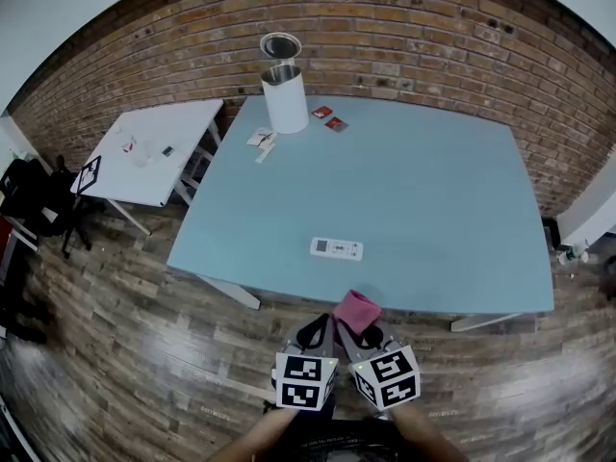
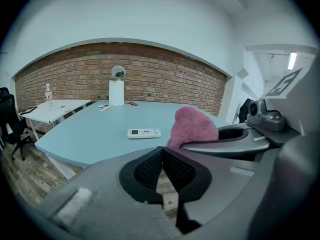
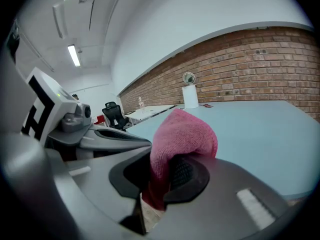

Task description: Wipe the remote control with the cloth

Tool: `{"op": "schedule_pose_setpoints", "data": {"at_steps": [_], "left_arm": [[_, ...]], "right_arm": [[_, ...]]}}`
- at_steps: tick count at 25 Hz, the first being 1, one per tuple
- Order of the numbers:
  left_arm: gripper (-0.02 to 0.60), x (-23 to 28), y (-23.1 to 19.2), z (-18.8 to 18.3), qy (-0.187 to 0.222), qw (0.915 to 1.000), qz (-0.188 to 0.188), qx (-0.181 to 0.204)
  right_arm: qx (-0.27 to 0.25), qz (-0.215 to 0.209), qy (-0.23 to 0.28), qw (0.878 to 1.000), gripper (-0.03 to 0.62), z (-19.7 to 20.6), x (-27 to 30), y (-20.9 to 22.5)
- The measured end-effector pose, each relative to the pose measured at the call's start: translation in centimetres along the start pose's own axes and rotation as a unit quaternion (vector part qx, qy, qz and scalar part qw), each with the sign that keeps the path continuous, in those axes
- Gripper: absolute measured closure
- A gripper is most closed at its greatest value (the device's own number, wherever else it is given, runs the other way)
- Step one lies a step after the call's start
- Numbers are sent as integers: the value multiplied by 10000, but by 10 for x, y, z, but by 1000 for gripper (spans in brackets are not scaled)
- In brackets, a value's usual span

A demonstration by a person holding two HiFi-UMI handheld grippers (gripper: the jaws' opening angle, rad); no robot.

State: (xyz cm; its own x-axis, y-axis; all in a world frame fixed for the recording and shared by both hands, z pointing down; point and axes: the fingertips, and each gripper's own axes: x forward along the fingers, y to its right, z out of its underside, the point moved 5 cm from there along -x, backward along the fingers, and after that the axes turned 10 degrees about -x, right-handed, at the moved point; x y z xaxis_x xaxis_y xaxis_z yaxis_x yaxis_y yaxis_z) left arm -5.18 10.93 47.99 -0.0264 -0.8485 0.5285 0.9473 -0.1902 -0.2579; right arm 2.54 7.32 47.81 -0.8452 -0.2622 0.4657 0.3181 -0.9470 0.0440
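head view, looking steeply down onto a pale blue rectangular worktop (image 1: 433, 191) against a red brick wall (image 1: 404, 27). lying flat near the worktop's near edge, a slim white remote control (image 1: 336, 248), apart from both grippers. just short of that edge, side by side, the left gripper (image 1: 313, 333) and the right gripper (image 1: 368, 333), each topped by a cube with black and white square markers. sticking up from the right gripper, a folded pink terry cloth (image 1: 356, 310), near the remote control but not touching it. in the left gripper view, jaws clenched together with nothing between them. in the right gripper view, jaws clamped on the pink cloth, its rounded fold rising above them. at the worktop's far end, a white cylindrical container (image 1: 285, 97) with a round disc above it. to the left, a small white table (image 1: 154, 152) on the wooden plank floor (image 1: 125, 354).
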Motion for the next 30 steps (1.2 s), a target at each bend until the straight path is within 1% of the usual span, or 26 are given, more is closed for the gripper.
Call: {"op": "schedule_pose_setpoints", "data": {"at_steps": [6,8,12,14,16,19,21,22,23,26,27,28,30], "left_arm": [[581,17,-34,-16,-148,9996,226,102],[581,24,-44,-21,-225,9990,322,218],[580,38,-59,-31,-229,9961,583,616],[580,46,-64,-36,-240,9929,730,907],[580,54,-66,-41,-267,9880,911,1221],[579,69,-68,-46,-447,9761,1209,1752],[575,79,-67,-52,-557,9653,1355,2162],[549,84,-67,-55,-585,9599,1406,2356],[544,89,-66,-59,-608,9547,1448,2529],[543,105,-63,-68,-686,9388,1575,2987],[543,110,-61,-70,-730,9325,1629,3141],[528,115,-59,-70,-791,9254,1691,3300],[490,125,-55,-69,-947,9084,1820,3643]], "right_arm": [[31,184,-90,9998,531,-18,32,-1],[50,277,-114,9995,531,-22,39,0],[112,496,-199,9985,531,-26,50,4],[150,631,-209,9977,531,-29,53,9],[217,765,-202,9966,531,-31,54,15],[314,943,-189,9949,531,-33,56,23],[347,1033,-185,9939,531,-33,56,28],[353,1075,-188,9934,531,-34,56,31],[363,1113,-192,9929,531,-34,56,34],[408,1171,-194,9921,531,-34,55,40],[416,1174,-194,9920,531,-33,55,42],[422,1178,-195,9919,531,-32,55,45],[443,1193,-197,9917,531,-30,56,52]]}}
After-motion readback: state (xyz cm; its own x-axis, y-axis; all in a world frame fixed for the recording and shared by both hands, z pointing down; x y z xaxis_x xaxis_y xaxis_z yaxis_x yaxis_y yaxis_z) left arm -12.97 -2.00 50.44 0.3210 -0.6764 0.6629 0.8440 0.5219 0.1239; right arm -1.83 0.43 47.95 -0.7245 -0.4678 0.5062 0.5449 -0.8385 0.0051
